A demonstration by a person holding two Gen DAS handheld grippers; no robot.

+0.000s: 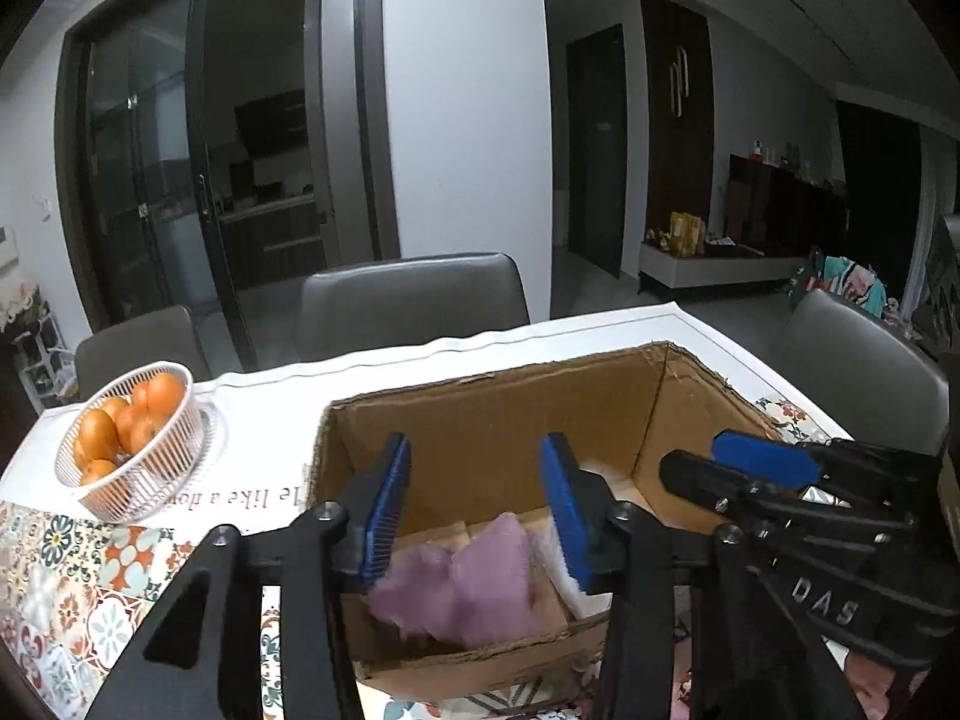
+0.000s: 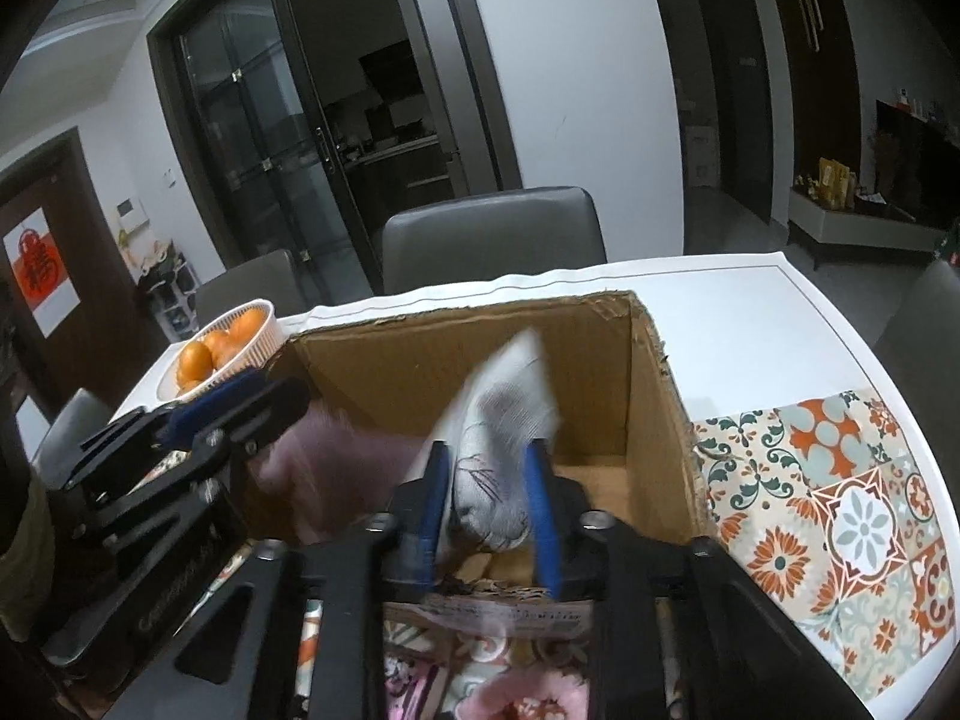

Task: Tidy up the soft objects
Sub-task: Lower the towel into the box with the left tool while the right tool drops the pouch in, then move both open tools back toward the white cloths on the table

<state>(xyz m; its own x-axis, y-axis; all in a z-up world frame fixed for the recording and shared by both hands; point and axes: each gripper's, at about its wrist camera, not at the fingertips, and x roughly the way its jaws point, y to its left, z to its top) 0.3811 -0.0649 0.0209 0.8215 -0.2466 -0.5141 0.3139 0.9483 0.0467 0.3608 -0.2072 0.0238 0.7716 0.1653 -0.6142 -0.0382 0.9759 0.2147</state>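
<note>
**Socks going into the box on the dining desk**

A dim dining room with grey chairs and glass doors surrounds a desk (image 2: 750, 324) laid with a white cloth and patterned tile mats, and on it stands an open cardboard box (image 1: 498, 414).

A white sock (image 2: 501, 438) with a dark printed drawing is clenched between the blue pads of the right tool (image 2: 489, 504), held up over the near part of the box so its free end stands above the pads. A purple sock (image 1: 462, 585) is just below and in front of the left tool (image 1: 474, 516), blurred, inside the box; the left tool's pads stand wide apart and touch nothing, so it is released. Something white lies against the box's right inner side, beside the purple sock.

As a judgement, the sorting is underway: the purple sock looks to be in, the white one is poised for dropping, and pink fluffy fabric (image 2: 516, 696) is visible on the desk in front of the box, seemingly waiting its turn.

Both tools reach forward over the near wall of the box, side by side and close together, angled toward one another. A white basket of oranges (image 1: 135, 450) sits well to the left of the box.
</note>
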